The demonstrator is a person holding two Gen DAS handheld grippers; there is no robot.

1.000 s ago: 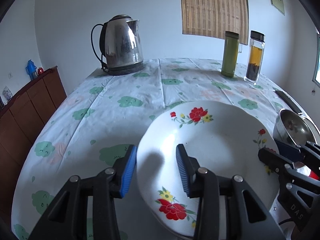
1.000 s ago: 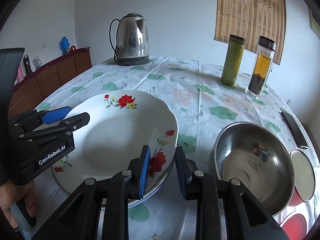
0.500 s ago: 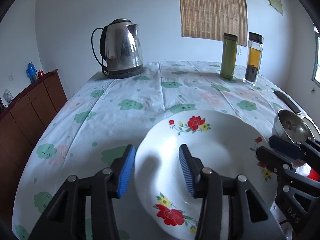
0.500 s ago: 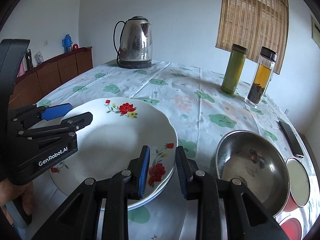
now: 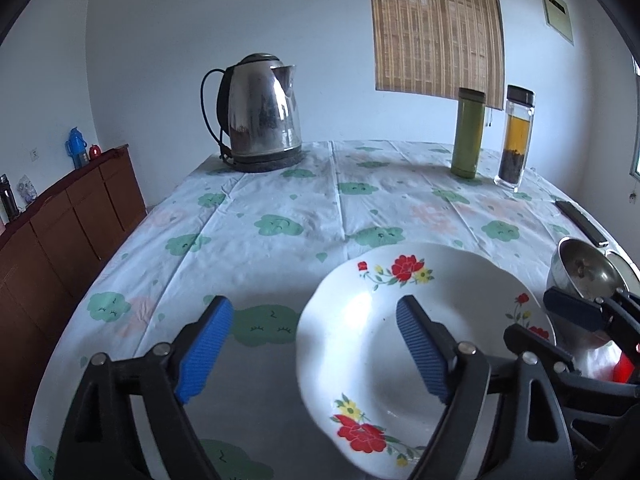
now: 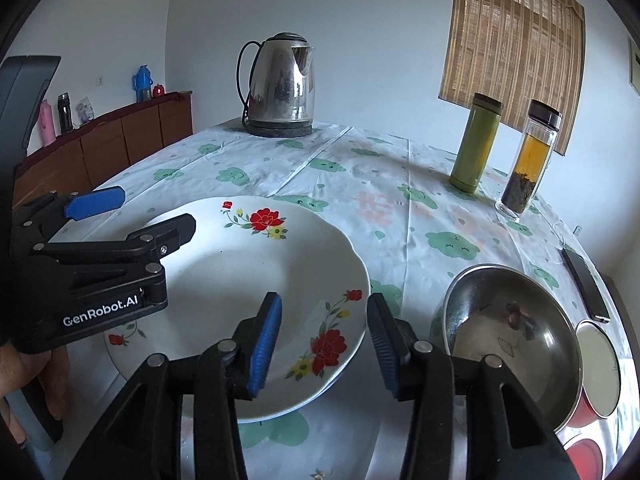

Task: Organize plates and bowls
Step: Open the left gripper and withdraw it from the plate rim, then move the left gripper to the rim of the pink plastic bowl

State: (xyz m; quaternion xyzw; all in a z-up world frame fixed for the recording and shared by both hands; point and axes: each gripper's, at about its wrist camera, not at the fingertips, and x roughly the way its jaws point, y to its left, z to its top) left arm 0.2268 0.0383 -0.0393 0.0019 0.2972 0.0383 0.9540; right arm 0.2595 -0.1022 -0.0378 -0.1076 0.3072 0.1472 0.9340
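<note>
A white plate with red flowers (image 6: pixel 240 280) lies on another plate on the table; it also shows in the left wrist view (image 5: pixel 384 320). My left gripper (image 5: pixel 312 352) is open, its jaws astride the plate's left rim without touching it. My right gripper (image 6: pixel 324 340) is open, its jaws astride the plate's right rim. A steel bowl (image 6: pixel 512 336) sits right of the plates. Beside it stands a red bowl with a steel inside (image 6: pixel 600 376).
A steel kettle (image 5: pixel 260 116) stands at the far left of the table. A green flask (image 5: pixel 468 132) and a glass tea bottle (image 5: pixel 516 136) stand at the far right. A black phone (image 6: pixel 586 284) lies near the right edge. A wooden sideboard (image 5: pixel 60 232) is left of the table.
Both grippers opened wide and let go of the flowered plate. It now rests lower, on the plate beneath. Both grippers drew back a little.
</note>
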